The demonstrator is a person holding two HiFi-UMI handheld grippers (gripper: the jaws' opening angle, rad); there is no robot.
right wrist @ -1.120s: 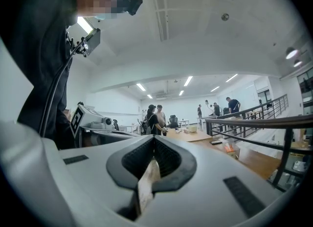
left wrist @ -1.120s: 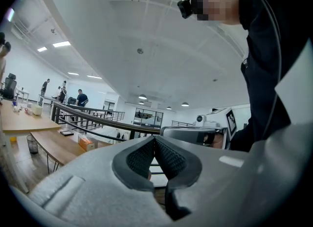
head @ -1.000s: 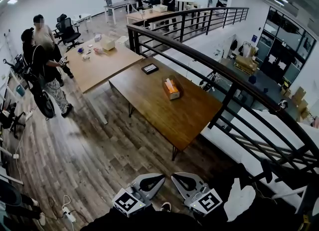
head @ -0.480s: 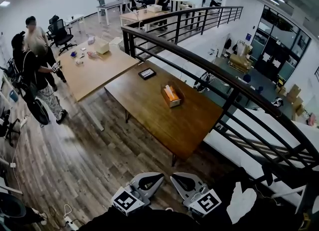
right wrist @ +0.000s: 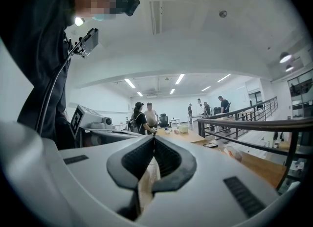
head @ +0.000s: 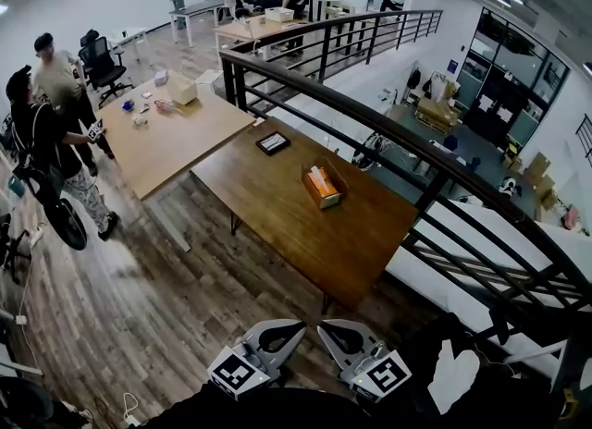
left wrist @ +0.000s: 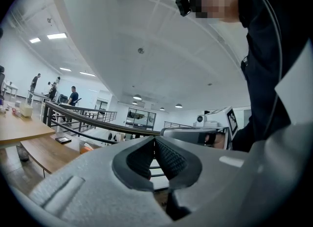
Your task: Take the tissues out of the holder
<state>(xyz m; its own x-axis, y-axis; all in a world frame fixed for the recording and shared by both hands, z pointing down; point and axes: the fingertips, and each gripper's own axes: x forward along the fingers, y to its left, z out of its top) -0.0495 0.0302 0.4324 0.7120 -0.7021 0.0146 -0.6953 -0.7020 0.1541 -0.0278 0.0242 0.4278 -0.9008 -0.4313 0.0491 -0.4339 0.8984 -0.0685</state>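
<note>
The tissue holder [head: 323, 186] is a wooden box with white and orange tissue sticking out of its top. It stands on the dark wooden table [head: 277, 201], far ahead of both grippers. Low at the bottom of the head view, close to my body, my left gripper [head: 282, 330] and right gripper [head: 338, 333] sit side by side. Both are shut with nothing between their jaws. The left gripper view shows the left gripper [left wrist: 154, 140] with its tips touching and the holder [left wrist: 87, 147] small beyond it. In the right gripper view the right gripper [right wrist: 154, 140] is shut, the holder [right wrist: 233, 153] far off.
A black tablet [head: 273, 143] lies at the dark table's far end. A black metal railing [head: 388, 131] runs along the table's right side over a drop. A lighter table [head: 171, 131] with small items stands to the left, with people [head: 46, 131] beside it. Wooden floor lies between me and the tables.
The head view has shifted a little, so the tables and people sit slightly further left and lower. Both grippers keep their place at the bottom edge, still shut.
</note>
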